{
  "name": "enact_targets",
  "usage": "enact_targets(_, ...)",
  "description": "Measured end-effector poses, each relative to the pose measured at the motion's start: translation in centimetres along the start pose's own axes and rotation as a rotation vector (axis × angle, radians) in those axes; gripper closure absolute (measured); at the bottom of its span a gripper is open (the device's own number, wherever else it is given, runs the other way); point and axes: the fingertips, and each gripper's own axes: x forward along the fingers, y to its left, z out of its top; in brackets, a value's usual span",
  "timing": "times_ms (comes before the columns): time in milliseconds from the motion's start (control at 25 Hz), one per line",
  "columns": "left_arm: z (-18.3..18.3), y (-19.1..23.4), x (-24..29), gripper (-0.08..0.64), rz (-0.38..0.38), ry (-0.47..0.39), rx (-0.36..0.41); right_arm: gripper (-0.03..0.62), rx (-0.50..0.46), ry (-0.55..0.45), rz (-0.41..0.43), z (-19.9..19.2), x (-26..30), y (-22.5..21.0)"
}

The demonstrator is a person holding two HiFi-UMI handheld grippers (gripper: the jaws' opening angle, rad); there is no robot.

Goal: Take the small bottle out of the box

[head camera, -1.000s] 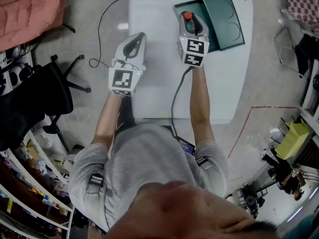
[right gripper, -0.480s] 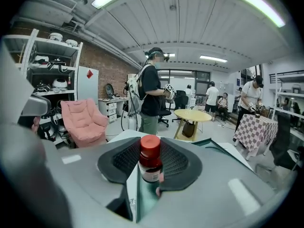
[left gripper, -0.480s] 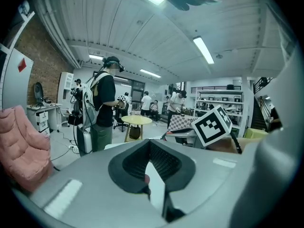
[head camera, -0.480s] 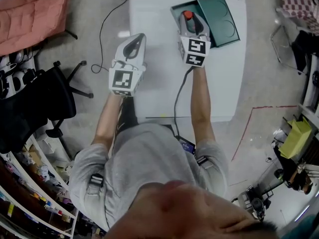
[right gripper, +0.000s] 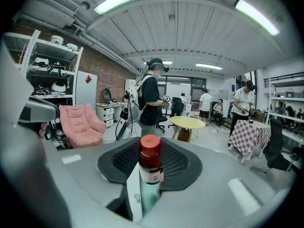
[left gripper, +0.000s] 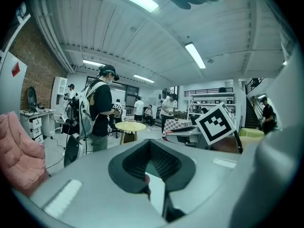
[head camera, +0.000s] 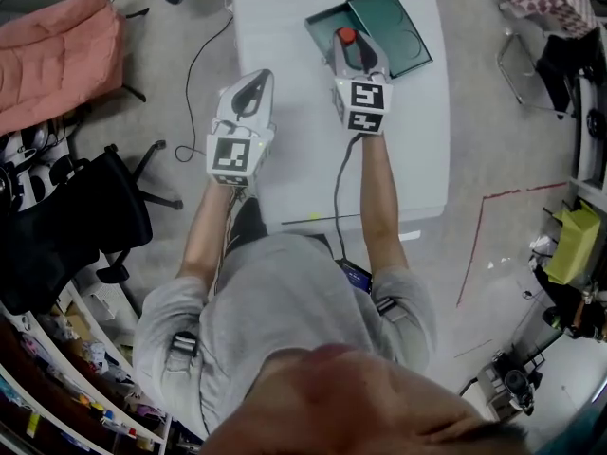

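Red-capped small dark bottle (right gripper: 150, 167) with a white label stands upright, pinched between the 2 jaws of the right tool (head camera: 349, 47), right over the open dark green box (head camera: 321, 27) at the far end of the white bench (head camera: 285, 159). To do this well, I think the tool should squeeze firmly, hold the bottle straight and clear the box wall before going sideways. Both arms reach forward, tools tipped a little down; the left tool (head camera: 252, 88) hangs apart from the box, jaws a bit apart, holding nothing.
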Motion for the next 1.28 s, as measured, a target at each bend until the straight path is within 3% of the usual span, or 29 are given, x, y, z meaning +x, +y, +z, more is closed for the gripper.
enact_targets(440,1.0,-3.3,-1.6,0.548,-0.097,-0.014,0.038,0.462,0.038,-0.075,-0.087,2.4,-7.7,-1.0)
enact_targets(1000,1.6,-10.4,-1.9,0.548,-0.273,-0.02,0.073,0.462,0.098,-0.09,-0.247,-0.1,-16.9,-4.1)
enact_targets(1280,1.1,-13.8,-1.9,0.548,-0.323,-0.005,0.093,0.462,0.117,-0.093,-0.315,-1.3,-20.9,-5.7)
